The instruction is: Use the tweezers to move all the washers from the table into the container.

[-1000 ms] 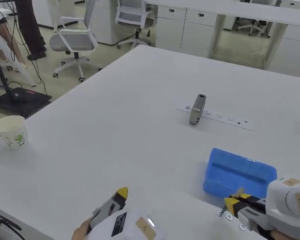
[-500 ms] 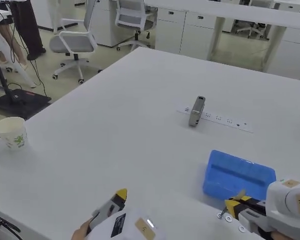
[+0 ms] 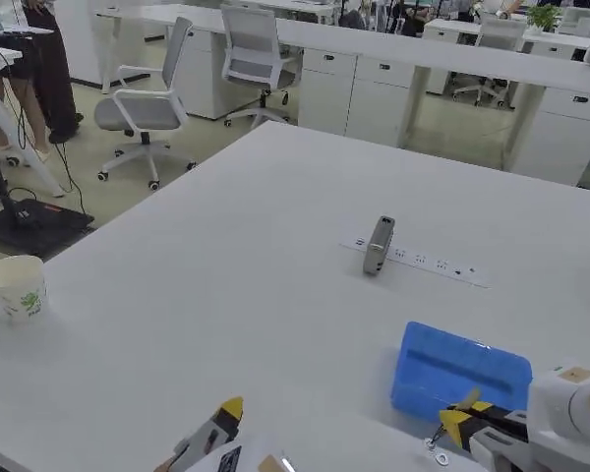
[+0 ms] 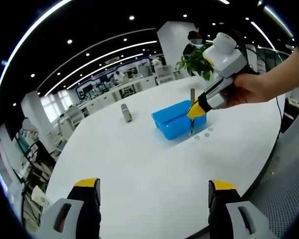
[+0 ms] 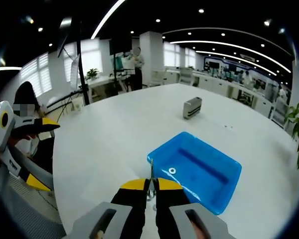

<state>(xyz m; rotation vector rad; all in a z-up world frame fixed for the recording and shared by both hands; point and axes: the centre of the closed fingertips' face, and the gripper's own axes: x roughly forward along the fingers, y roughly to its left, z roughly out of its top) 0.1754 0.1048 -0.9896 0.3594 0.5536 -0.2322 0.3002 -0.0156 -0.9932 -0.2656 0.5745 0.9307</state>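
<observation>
Looking down on the white table [image 3: 226,295]; entries run from biggest item to smallest.

Blue container [image 3: 464,342]: open-topped rectangular tray at the near right of the table. In the right gripper view a single washer [image 5: 172,171] lies on its floor, close to the wall nearest me.

Right gripper [image 5: 153,188]: jaws pressed together, clamped on the tweezers [image 4: 191,125], and held just in front of the container's near wall.

Left gripper [image 4: 154,185]: jaws spread wide, low over the near left part of the table and well apart from the container.

Grey block [image 3: 378,244]: stands mid-table, beyond the container.

Paper cup [image 3: 15,285]: upright at the far left edge.

Tweezers: the long axis continues the line of my right gripper's jaws, coming out between the yellow tips. In the left gripper view they hang nearly upright with the points aimed down at the table, beside the container's near wall. I cannot tell whether the points touch the surface.

Washers [image 4: 203,134]: a small loose cluster lying flat on the table just outside the container, right by the tweezer points and below the right gripper.
</observation>
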